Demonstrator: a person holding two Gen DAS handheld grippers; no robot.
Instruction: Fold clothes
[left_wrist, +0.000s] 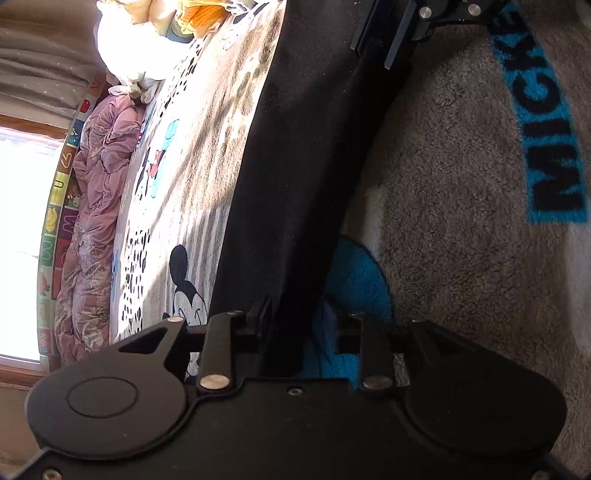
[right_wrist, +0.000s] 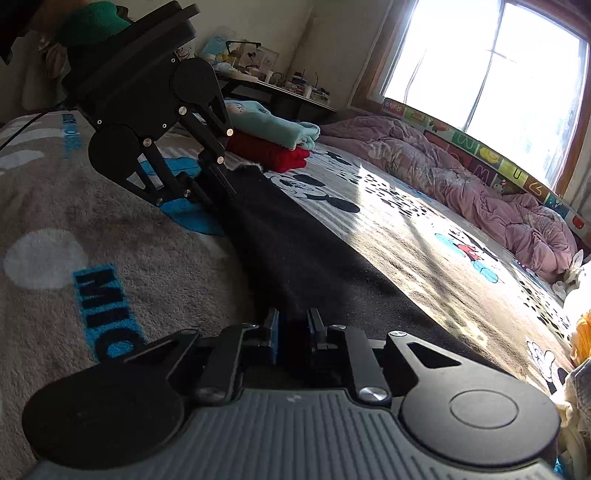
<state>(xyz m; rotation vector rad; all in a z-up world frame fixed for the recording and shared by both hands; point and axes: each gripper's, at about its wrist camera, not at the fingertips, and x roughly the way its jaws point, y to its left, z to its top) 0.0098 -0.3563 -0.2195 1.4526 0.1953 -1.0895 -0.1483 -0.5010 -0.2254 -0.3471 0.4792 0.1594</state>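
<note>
A black garment (left_wrist: 295, 166) lies stretched in a long band across the bed, also seen in the right wrist view (right_wrist: 295, 251). My left gripper (left_wrist: 286, 321) is shut on one end of it, the cloth running up between the fingers. My right gripper (right_wrist: 293, 325) is shut on the opposite end, its blue pads (right_wrist: 274, 332) pinching the fabric. In the right wrist view the left gripper (right_wrist: 214, 184) is at the garment's far end. In the left wrist view the right gripper's fingers (left_wrist: 391, 40) show at the top.
A grey Mickey blanket (left_wrist: 461, 184) covers one side of the bed and a white Mickey sheet (right_wrist: 424, 236) the other. Folded teal and red clothes (right_wrist: 273, 140) sit at the far end. A pink duvet (right_wrist: 480, 184) lies by the window. Unfolded clothes (left_wrist: 140, 44) are piled nearby.
</note>
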